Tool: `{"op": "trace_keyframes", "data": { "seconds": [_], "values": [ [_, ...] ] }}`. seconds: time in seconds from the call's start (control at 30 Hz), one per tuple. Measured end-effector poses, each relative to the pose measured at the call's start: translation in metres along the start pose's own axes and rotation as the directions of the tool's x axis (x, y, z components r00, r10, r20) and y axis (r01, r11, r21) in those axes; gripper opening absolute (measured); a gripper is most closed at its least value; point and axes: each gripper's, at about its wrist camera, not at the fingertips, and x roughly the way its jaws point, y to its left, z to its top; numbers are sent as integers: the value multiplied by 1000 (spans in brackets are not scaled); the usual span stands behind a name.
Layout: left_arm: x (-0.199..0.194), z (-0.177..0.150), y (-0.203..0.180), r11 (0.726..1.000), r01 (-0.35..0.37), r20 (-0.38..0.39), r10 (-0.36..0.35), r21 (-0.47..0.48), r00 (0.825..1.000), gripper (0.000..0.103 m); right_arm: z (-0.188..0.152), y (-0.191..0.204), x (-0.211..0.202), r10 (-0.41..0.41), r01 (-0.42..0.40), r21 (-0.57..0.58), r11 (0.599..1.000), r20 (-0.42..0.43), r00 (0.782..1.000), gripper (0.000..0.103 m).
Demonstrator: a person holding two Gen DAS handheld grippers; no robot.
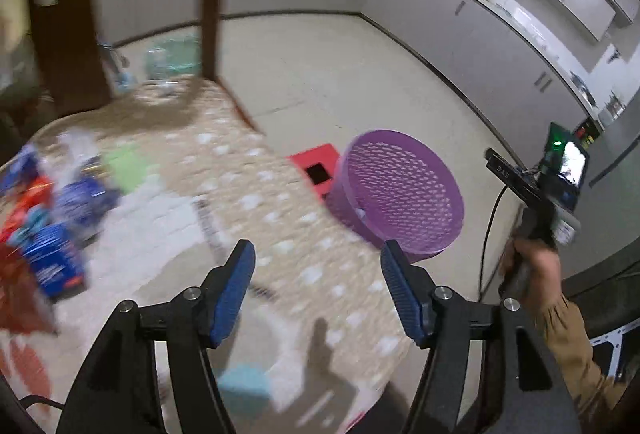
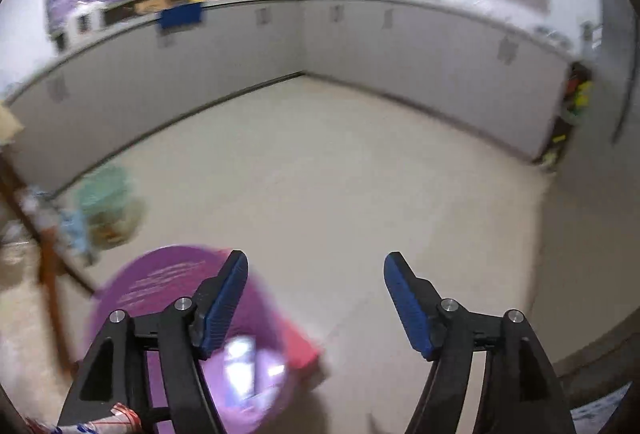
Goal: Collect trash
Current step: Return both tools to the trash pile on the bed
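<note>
- one purple basket (image 1: 400, 194) is seen standing on the floor just beside the counter (image 1: 280, 234) edge; something pale, judged to be trash already dropped in, is glimpsed at its bottom in the right wrist view, too blurred to name.
- several wrappers (image 1: 52, 218) are left in a heap at the far left of the counter: blue packets, red ones and a green scrap (image 1: 124, 166); an exact count cannot be given through the blur, though at least four are made out.
- one teal piece (image 1: 244, 390) is seen lying near the counter's near edge.
- two hand-held grippers are counted, each with jaws standing wide and nothing between them: the left hand-held gripper (image 1: 318, 290) is held over the counter, the right hand-held gripper (image 2: 316, 300) over the floor just beside the basket.
- the task is judged partly done; most of the trash is still to be collected.
- one red object (image 1: 316, 170) lies on the floor behind the basket.
</note>
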Motion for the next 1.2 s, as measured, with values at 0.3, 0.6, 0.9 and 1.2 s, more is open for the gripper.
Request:
{"op": "trace_keyframes", "data": {
  "seconds": [0.3, 0.6, 0.9, 1.2],
  "values": [
    [-65, -27, 84, 957, -199, 28, 209, -209, 977, 67, -9, 9, 61, -348, 349, 2, 937, 79, 934, 77],
    [-85, -43, 152, 876, -296, 3, 321, -381, 947, 67, -11, 23, 87, -325, 321, 79, 944, 46, 945, 75],
    [-111, -57, 178, 845, -326, 23, 370, -425, 929, 67, -17, 52, 103, -237, 241, 86, 967, -55, 970, 73],
    [-142, -89, 217, 801, -367, 38, 435, -473, 900, 71, -12, 22, 40, -281, 281, 8, 960, 32, 959, 76]
  ]
}}
